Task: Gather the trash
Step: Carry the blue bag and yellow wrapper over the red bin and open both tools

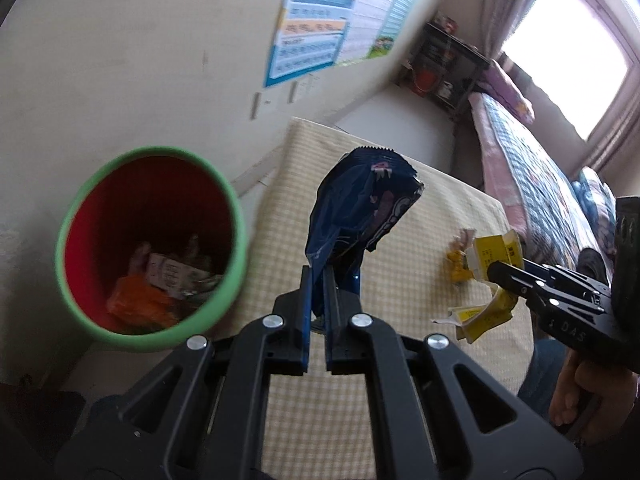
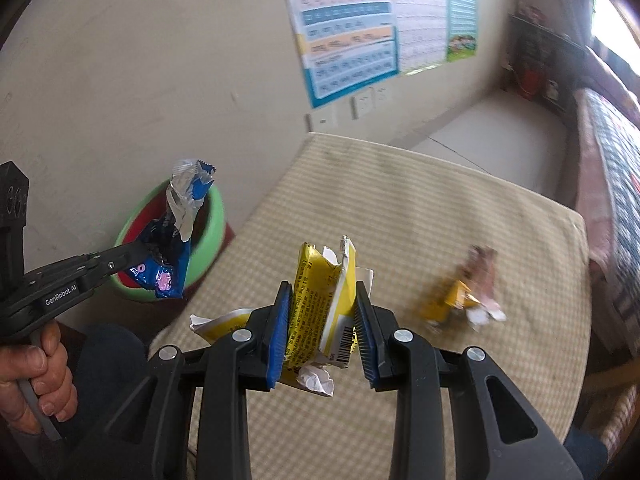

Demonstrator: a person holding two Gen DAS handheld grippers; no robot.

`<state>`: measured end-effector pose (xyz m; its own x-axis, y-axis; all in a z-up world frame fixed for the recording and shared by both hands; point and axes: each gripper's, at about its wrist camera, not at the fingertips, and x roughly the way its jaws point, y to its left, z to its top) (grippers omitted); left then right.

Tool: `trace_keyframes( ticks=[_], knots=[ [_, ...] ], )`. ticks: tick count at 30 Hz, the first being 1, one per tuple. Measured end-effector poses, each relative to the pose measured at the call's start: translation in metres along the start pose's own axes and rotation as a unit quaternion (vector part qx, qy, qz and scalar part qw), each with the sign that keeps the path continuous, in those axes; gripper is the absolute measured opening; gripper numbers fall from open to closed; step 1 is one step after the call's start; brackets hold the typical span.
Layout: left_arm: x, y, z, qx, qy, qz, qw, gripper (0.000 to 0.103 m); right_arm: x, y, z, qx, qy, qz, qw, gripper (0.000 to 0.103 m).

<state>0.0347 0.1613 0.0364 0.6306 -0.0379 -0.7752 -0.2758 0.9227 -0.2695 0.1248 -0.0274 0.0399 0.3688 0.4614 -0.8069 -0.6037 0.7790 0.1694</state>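
Bedroom setting: cream checked cloth-covered table (image 2: pixel 400 208) against a beige wall. Left tongs (image 1: pixel 318 280) clamped fully on a crumpled dark blue foil snack wrapper (image 1: pixel 356 216), standing up from the fingers. Round green-rimmed, red-lined waste bin (image 1: pixel 152 340) ahead and left of those tongs, already holding scraps. Right tongs (image 2: pixel 322 320) partly closed, gripping a torn yellow paper carton (image 2: pixel 316 300). Small heap of yellow-and-brown wrappers (image 2: pixel 464 300) ahead and right of the right tongs, on the table, not yet collected. Step judged: carrying two pieces to the bin. Next move calls for bringing each over the rim, then opening.
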Motion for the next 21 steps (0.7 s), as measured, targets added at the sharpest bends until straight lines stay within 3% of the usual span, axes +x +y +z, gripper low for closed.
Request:
trace_keyframes(
  ticks=[21],
  knots=[
    [-0.028,0.147,0.007,-0.103,-0.025,0.073,0.9917,0.004,0.090,0.143,0.069,-0.098,0.013,0.081,0.992,0.030]
  ],
)
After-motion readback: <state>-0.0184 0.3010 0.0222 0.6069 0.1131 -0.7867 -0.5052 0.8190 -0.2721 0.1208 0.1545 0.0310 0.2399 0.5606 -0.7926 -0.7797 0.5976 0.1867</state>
